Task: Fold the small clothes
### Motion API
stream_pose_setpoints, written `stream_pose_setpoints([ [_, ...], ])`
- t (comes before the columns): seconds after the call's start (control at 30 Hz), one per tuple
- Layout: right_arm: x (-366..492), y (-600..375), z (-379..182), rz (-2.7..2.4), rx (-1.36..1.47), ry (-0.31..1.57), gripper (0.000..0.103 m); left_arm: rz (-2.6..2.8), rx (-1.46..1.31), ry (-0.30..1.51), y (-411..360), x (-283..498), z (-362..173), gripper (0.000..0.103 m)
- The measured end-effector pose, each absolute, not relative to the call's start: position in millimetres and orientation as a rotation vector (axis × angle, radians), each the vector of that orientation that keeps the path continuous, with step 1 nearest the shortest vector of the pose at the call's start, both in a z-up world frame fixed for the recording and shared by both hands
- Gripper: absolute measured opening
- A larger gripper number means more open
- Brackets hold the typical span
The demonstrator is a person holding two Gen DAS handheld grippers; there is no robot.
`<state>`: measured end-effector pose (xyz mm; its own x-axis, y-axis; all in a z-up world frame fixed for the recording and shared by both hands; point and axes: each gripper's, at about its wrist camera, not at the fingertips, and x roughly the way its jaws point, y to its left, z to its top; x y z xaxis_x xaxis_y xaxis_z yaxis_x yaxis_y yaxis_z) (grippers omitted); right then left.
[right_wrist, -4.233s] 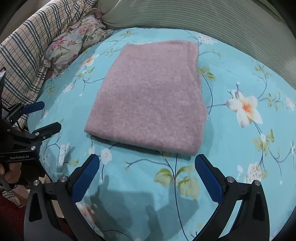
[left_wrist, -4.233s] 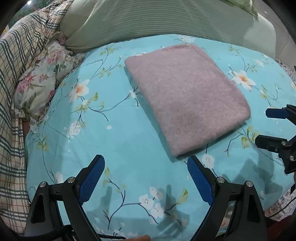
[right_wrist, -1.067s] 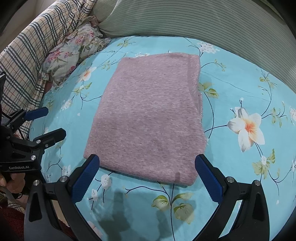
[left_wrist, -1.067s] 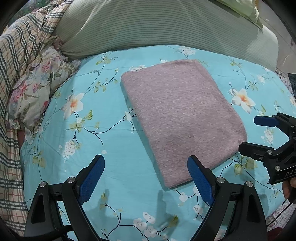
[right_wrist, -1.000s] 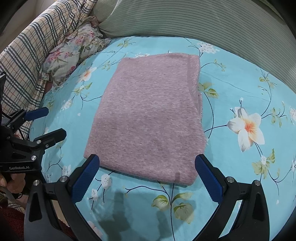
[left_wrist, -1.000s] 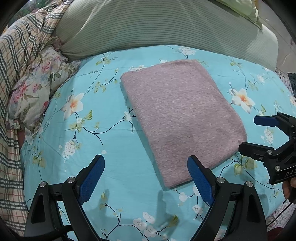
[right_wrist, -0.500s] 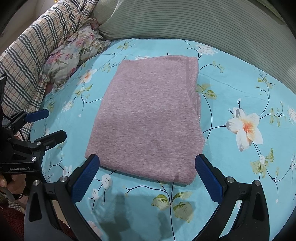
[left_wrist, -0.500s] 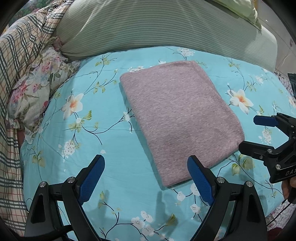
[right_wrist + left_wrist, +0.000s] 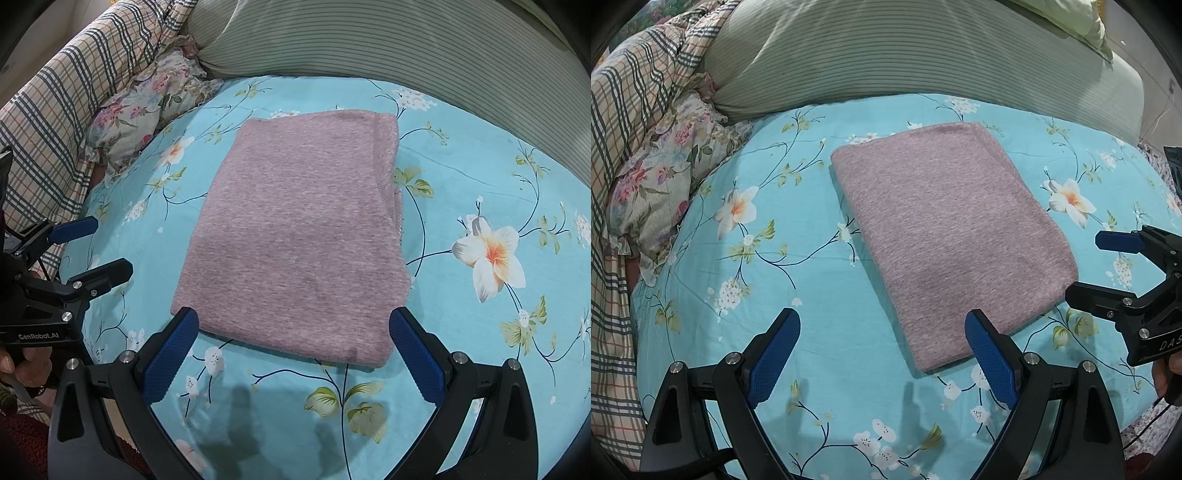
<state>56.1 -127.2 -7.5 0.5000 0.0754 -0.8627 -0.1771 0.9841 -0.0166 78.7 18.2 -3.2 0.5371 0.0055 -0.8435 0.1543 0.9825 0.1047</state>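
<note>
Two grippers, left gripper [image 9: 882,354] and right gripper [image 9: 295,354], fingers wide, empty; folded garment [image 9: 295,229] between floral pillow [image 9: 147,107], striped bolster [image 9: 406,44]

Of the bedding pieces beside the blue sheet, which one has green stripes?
The big pillow behind the folded pink garment; the quilt is plaid, the small cushion floral.

Bedroom: floral bedsheet [image 9: 820,373], striped pillow [image 9: 886,55], plaid quilt [image 9: 624,110].

Both wrist cams low over bed, facing forward; left from left, right nearer; share folded cloth [image 9: 945,236].
</note>
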Motion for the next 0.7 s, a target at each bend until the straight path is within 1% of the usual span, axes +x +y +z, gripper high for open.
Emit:
stream_pose_setpoints([
  [0.7,57.6,-128.2,-6.3,0.153,-0.103,1.035,0.103,-0.092,0.17,1.006,16.3,79.6,-2.8,0.091],
])
